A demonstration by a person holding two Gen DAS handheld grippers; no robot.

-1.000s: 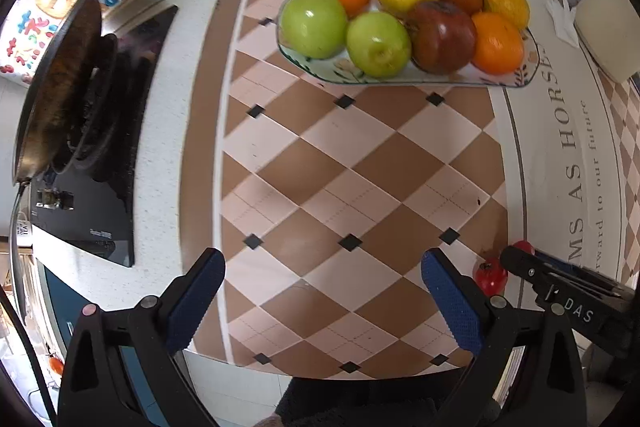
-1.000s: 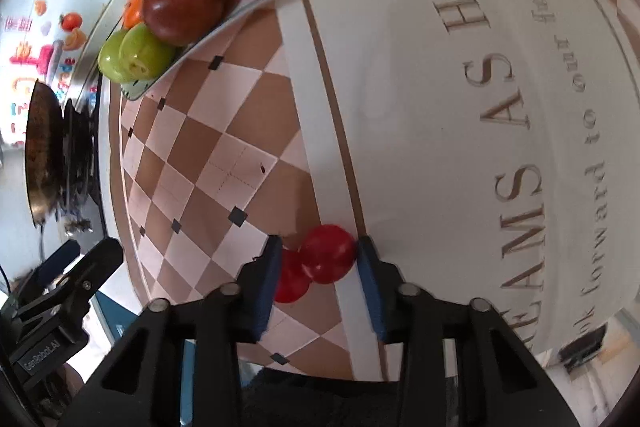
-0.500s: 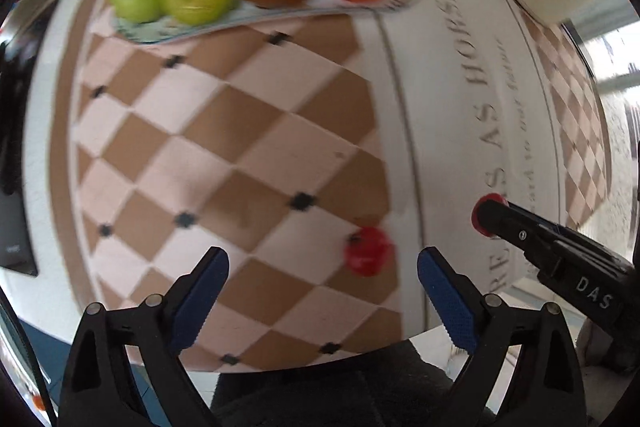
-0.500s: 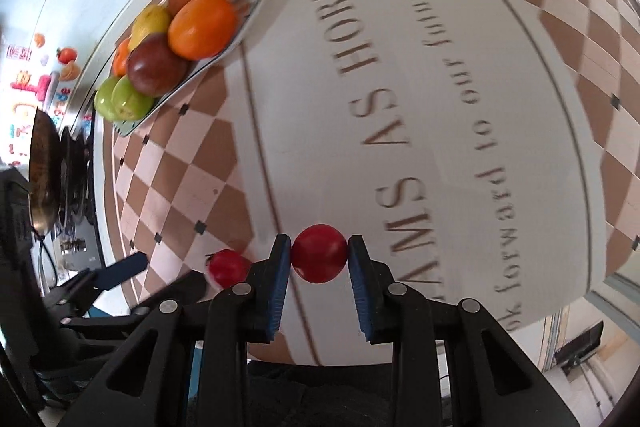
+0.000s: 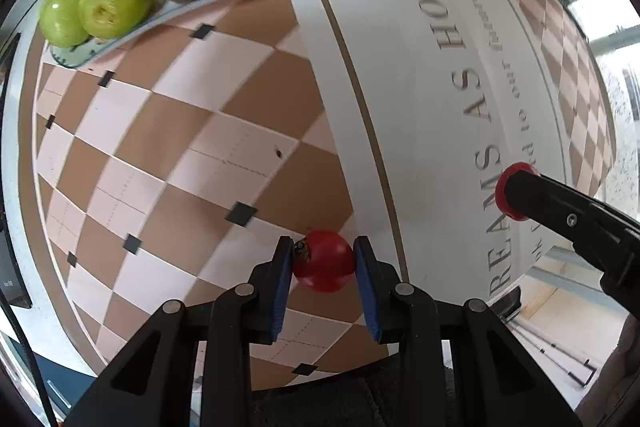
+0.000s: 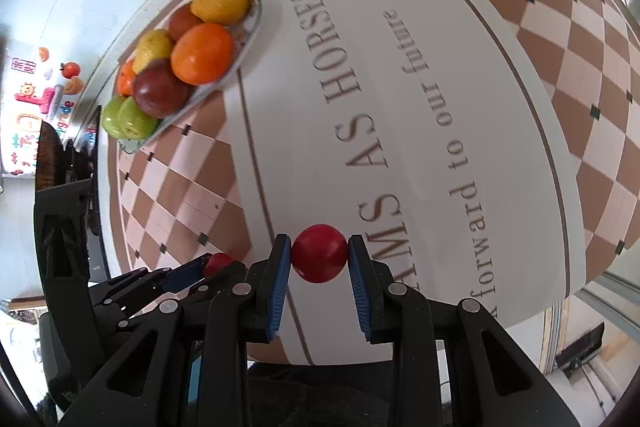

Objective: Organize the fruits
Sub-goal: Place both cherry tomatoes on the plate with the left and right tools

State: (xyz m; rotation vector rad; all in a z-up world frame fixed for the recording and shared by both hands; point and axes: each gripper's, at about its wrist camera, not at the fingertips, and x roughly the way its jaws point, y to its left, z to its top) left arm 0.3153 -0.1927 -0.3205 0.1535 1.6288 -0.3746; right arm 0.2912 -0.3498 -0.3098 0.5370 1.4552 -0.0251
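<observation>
Nearest us, our left tongs (image 5: 323, 263) are clamped on a small red tomato (image 5: 324, 261) low over the checkered surface (image 5: 192, 147). Our right tongs (image 6: 319, 259) are clamped on a second red tomato (image 6: 319, 253), above the lettered white band. Farther off, the fruit plate (image 6: 244, 43) holds green apples, oranges and lemons.

Bare mat (image 6: 400, 115) beside the heaped fruit plate (image 6: 250, 27).

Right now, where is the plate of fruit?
The plate lies at the far left of the mat in the right wrist view, beside the word HORSES.
</observation>
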